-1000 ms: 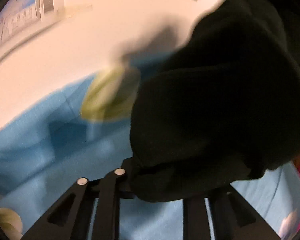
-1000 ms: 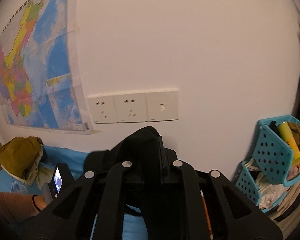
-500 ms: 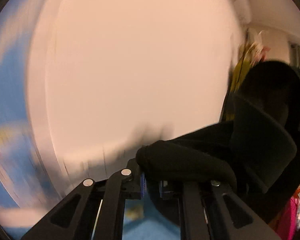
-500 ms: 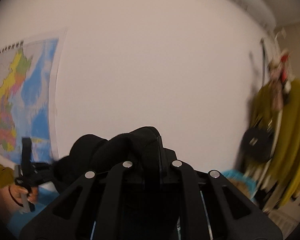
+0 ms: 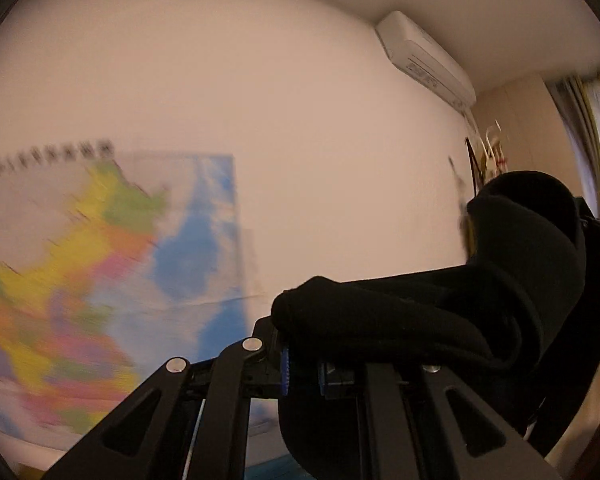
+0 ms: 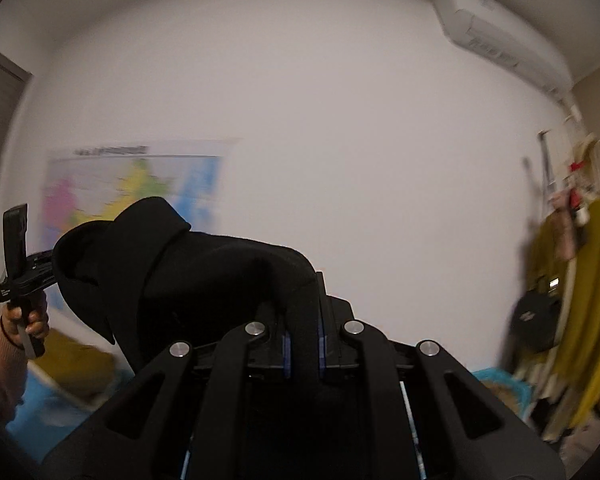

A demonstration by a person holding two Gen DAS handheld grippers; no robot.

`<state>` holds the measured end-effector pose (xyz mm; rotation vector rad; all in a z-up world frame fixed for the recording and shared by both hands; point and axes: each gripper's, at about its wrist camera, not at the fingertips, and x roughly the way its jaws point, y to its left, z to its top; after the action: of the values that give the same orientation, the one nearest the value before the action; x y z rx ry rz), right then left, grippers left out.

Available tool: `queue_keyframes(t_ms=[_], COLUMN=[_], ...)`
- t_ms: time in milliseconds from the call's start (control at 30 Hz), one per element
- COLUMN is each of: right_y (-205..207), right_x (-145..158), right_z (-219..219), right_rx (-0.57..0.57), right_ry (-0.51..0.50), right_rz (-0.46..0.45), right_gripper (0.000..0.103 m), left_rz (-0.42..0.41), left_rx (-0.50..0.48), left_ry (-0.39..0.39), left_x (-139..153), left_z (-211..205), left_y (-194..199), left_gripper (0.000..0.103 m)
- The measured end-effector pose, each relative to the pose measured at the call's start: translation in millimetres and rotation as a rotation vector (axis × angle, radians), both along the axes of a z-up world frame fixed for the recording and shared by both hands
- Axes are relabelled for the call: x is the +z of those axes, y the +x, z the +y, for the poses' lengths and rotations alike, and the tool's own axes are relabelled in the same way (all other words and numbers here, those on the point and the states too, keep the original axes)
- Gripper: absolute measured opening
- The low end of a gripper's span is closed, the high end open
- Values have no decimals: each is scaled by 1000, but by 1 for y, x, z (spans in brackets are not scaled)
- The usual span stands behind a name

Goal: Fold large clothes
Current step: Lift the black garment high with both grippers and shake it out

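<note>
Above the blue bedding [image 6: 32, 408], a thick black fabric garment [image 6: 220, 272] was held aloft, pinched between the closed left gripper [image 5: 300, 368] and closed right gripper [image 6: 302, 354], presumably spread for folding.

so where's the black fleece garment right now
The black fleece garment is held up in the air before the white wall, stretched between the right gripper and the left gripper, both clamped on it.

Both wrist views tilt upward at the wall; both share the map [image 5: 112, 264] and air conditioner [image 6: 500, 40].
</note>
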<state>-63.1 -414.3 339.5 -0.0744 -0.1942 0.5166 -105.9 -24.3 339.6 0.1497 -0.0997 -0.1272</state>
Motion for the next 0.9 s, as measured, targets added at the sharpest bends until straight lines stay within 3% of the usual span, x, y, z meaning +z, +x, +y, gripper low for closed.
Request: queue_keyframes(t_ms=[167,233,333,433,567,733,800,900], right_y=[-10,2,55,120,228,313,330,353], right_x=[-23,-37,-63,-100,-182,-286,-305,-302], right_z=[24,42,83,134,206,269,269,260], right_rx=[193,253,334,366,364,299,295,314], right_ry=[-10,-26,-63,-121,-190,-331,-296,-201], right_rz=[39,64,187,311,563,804,871,926], right_gripper=[8,9,9,9,9,9,9,9], left_rz=[24,55,215,410,665,903,943,1003], left_rx=[174,236,298,355,441,493,488,449], left_ry=[91,127,115,65,20,-30,-77,-202], left_x=[-6,-21,-56,-102,-204,-329,-344,-343], left_z=[13,19,42,76,128,168,182,211], left_y=[-68,-75,-49,7,103,187,201,216], left_gripper=[9,9,9,9,9,9,9,10])
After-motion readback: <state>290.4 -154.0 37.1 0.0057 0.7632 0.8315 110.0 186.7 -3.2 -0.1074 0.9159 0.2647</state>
